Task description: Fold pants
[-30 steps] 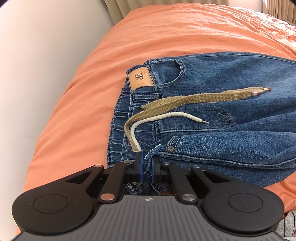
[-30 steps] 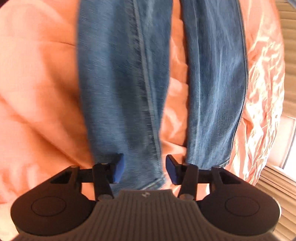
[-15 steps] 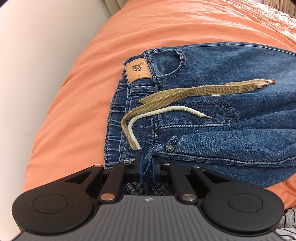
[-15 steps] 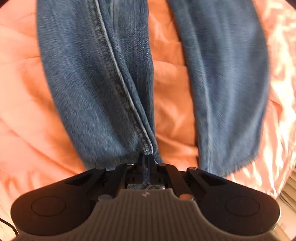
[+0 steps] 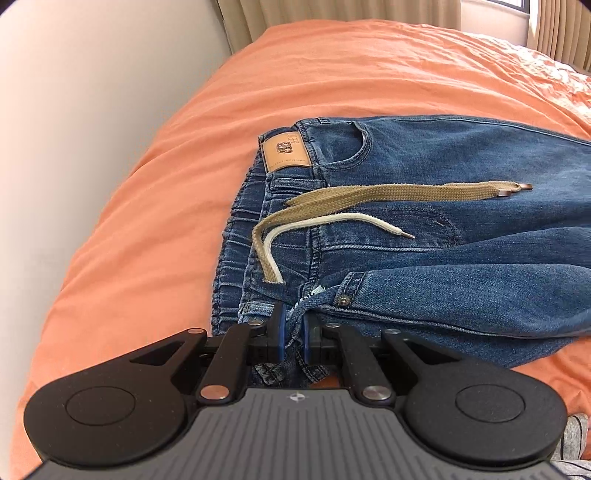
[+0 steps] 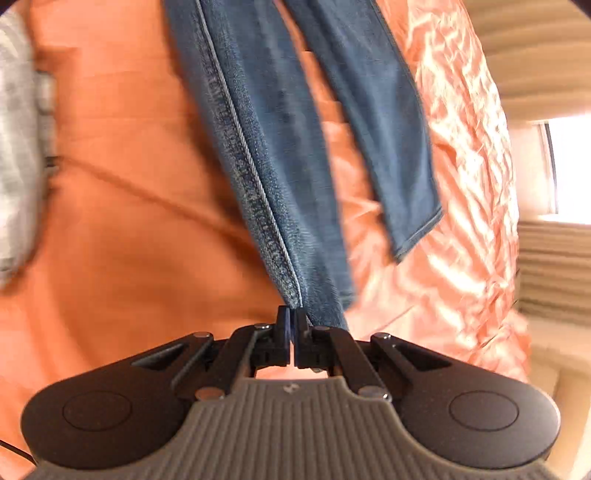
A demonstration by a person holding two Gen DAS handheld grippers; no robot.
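Blue jeans [image 5: 461, 229] lie on an orange bedspread [image 5: 155, 236], waistband toward me, with a tan leather patch [image 5: 286, 152], a tan drawstring [image 5: 391, 192] and a white drawstring [image 5: 332, 221]. My left gripper [image 5: 293, 334] is shut on the near corner of the waistband. In the right wrist view, my right gripper [image 6: 292, 328] is shut on the hem end of one jeans leg [image 6: 258, 166], lifted above the bedspread [image 6: 129, 221]. The other leg [image 6: 376, 122] lies flat to the right, its hem free.
A pale wall [image 5: 74, 110] runs along the bed's left side, with curtains [image 5: 332, 11] at the back. Grey fabric [image 6: 18, 147] lies at the left of the right wrist view; a window and blinds [image 6: 554, 184] stand right.
My right gripper closed on the hem of one leg and lifted it up and away from the bed. My left gripper kept its hold on the waistband and rose slightly.
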